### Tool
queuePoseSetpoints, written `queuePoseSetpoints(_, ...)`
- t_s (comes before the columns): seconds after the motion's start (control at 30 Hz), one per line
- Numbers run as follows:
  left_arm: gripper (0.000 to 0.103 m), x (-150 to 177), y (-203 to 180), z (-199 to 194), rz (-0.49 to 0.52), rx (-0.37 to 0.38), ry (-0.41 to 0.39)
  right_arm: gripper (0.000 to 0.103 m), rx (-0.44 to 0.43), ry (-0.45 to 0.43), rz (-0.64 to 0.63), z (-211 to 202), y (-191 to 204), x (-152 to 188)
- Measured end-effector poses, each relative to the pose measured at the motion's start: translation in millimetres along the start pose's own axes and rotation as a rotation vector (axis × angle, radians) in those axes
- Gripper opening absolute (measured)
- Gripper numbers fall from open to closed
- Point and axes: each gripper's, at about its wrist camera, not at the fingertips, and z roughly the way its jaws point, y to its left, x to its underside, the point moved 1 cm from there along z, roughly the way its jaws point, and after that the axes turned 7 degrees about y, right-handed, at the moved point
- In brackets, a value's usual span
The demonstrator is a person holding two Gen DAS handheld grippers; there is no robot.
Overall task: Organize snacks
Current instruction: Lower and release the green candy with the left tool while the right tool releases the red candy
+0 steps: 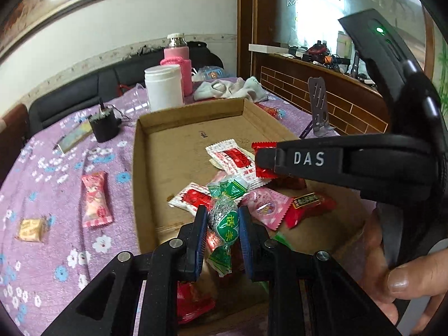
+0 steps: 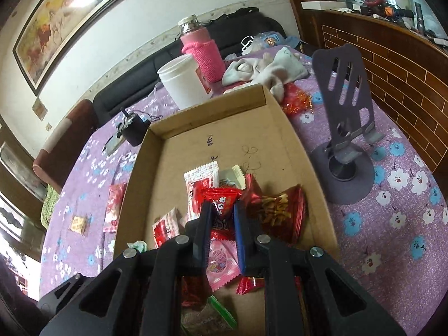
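Step in hand: carrying snacks to the cardboard tray point(image 1: 142, 173), both grippers loaded. Left gripper point(image 1: 222, 224) clamped narrow on green-and-silver twist-wrapped candy point(image 1: 224, 218), held above the tray's near end. Right gripper point(image 2: 221, 214) fully closed on small red candy packet point(image 2: 222, 205), poised over the pile already in the tray. Pile: red-and-white sachets, pink packet, red foil packs, all crowded at the near half; far half of the tray bare. Remaining on the purple floral cloth point(image 1: 56, 184), left of the tray: pink long packet point(image 1: 96, 198) and small yellow square candy point(image 1: 30, 229), well apart from it.

Next, by judgement: release both over the tray, then fetch the two strays.
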Motion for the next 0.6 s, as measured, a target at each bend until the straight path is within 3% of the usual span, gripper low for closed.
queuePoseSetpoints(0.6,0.022,7.7,-8.6,1.2,0.066,-0.069,-0.036,0.015,0.032,0.03,-0.025,13.9,5.3,7.2)
